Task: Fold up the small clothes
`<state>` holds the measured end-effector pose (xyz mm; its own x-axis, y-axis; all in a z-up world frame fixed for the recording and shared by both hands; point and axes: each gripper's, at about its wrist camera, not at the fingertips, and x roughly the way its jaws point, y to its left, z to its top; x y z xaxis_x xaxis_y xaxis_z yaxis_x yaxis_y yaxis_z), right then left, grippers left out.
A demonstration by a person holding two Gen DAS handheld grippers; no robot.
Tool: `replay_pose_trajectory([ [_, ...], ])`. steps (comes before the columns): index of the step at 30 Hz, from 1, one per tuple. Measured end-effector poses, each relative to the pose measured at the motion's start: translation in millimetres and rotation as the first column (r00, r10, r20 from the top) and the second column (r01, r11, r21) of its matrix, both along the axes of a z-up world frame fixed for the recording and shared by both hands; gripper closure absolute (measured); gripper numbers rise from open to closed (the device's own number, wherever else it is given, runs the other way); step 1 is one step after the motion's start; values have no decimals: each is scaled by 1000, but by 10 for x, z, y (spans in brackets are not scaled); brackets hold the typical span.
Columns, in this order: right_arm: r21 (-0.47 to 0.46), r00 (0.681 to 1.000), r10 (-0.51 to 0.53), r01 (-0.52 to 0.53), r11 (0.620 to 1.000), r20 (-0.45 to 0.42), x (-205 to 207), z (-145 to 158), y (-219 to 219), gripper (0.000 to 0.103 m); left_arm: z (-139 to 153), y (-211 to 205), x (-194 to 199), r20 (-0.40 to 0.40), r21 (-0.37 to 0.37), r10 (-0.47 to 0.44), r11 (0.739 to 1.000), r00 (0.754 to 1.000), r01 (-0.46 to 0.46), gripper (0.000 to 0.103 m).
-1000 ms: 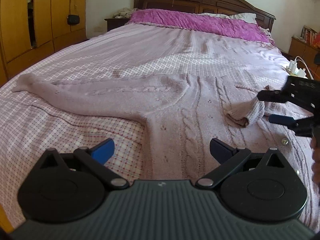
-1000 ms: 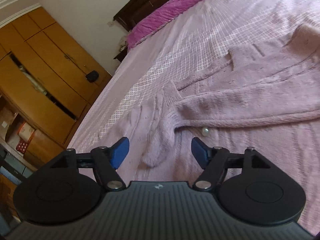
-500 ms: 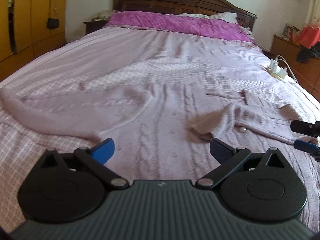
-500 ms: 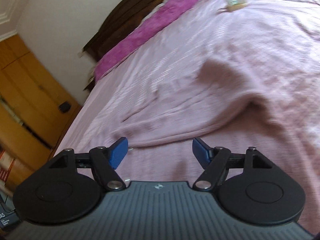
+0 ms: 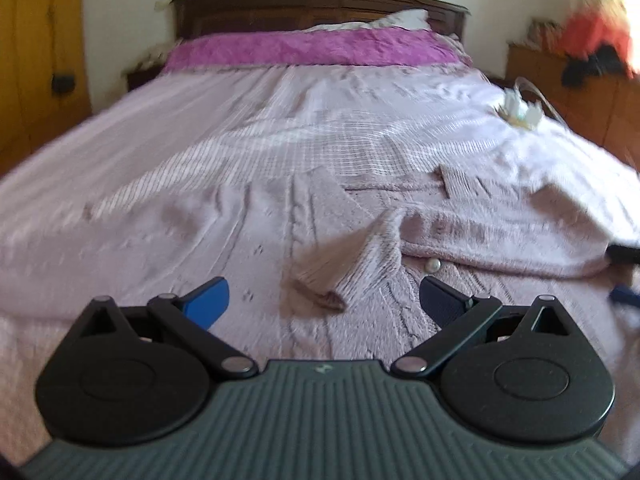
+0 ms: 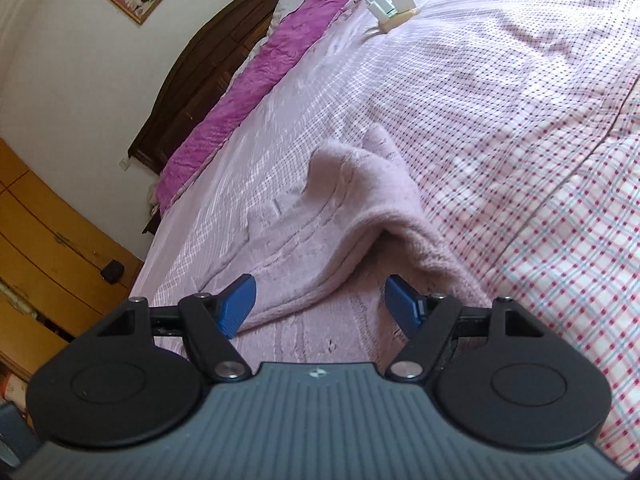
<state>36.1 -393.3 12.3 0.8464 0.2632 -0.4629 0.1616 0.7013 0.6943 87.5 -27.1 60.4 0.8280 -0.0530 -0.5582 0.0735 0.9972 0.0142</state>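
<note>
On the bed, spread across the near half, we've got the knit cardigan, one sleeve folded in over its body. It's soft, floppy wool, light but stretchy, so we'd pinch it at a doubled edge or cuff rather than the flat middle. Left tongs gape wide and empty just short of the sleeve cuff. Right tongs are spread open too, nothing pinched, hovering over the cardigan's right side where the fabric humps up just beyond them.
</note>
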Motion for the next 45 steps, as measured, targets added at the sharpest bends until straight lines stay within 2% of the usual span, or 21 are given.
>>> replay_pose_trajectory([
  [4,24,1000,-14,14,1000,1,5,7,-47,25,-108,-235,111,35,158,-47,987,998,41,19],
  [5,24,1000,-14,14,1000,1,11,5,-50,25,-147,-289,150,34,197,-58,979,998,50,28],
  [7,23,1000,-13,13,1000,2,17,-5,-51,26,-241,-357,253,4,257,-86,963,996,82,36],
  [8,22,1000,-13,13,1000,2,19,-7,-51,25,-286,-379,293,-10,280,-97,955,995,96,53],
  [9,21,1000,-15,15,1000,4,24,-8,-56,25,-313,-390,322,-21,294,-109,950,994,110,76],
  [10,20,1000,-18,18,1000,5,25,-10,-62,25,-321,-394,339,-28,297,-119,947,993,122,83],
  [12,29,1000,-24,24,999,5,32,-15,-83,25,-273,-359,354,-17,294,-117,949,993,117,89],
  [17,35,1000,-30,29,999,11,-6,3,-102,25,-7,-160,314,66,265,-85,962,994,65,89],
  [20,29,1000,-27,26,999,11,-11,-3,-89,25,60,-20,283,96,304,-72,952,993,40,89],
  [22,16,1000,-27,27,1000,11,-17,5,-67,25,33,60,304,80,335,-63,942,995,33,86],
  [26,5,1000,-26,26,1000,11,-28,17,-43,25,-82,247,312,0,302,9,953,1000,-9,63],
  [27,3,1000,-25,25,1000,11,-30,17,-39,25,-96,300,280,-7,282,23,959,1000,-20,56],
  [29,-1,1000,-25,25,1000,11,-30,16,-36,25,-103,411,217,-20,226,40,974,999,-34,53],
  [31,-1,1000,-28,28,1000,11,-29,15,-28,25,-103,538,161,-43,138,58,989,997,-51,53],
  [33,0,1000,-29,29,1000,12,-22,14,-24,25,-104,667,82,-65,18,68,998,996,-67,53],
  [36,-2,999,-30,30,1000,11,-20,14,-24,25,-103,863,50,-86,-198,53,978,995,-69,53],
  [37,-2,999,-30,30,1000,12,-22,15,-24,25,-107,889,78,-89,-235,50,970,995,-70,53],
  [39,-2,1000,-28,28,1000,13,-26,14,-27,25,-121,907,151,-89,-253,56,964,995,-76,53],
  [41,-3,1000,-29,29,1000,12,-26,14,-26,25,-143,892,228,-80,-233,49,970,996,-67,53],
  [45,-9,1000,-29,29,1000,11,-31,10,-26,25,-203,863,430,-90,-219,-12,976,996,-8,53],
])
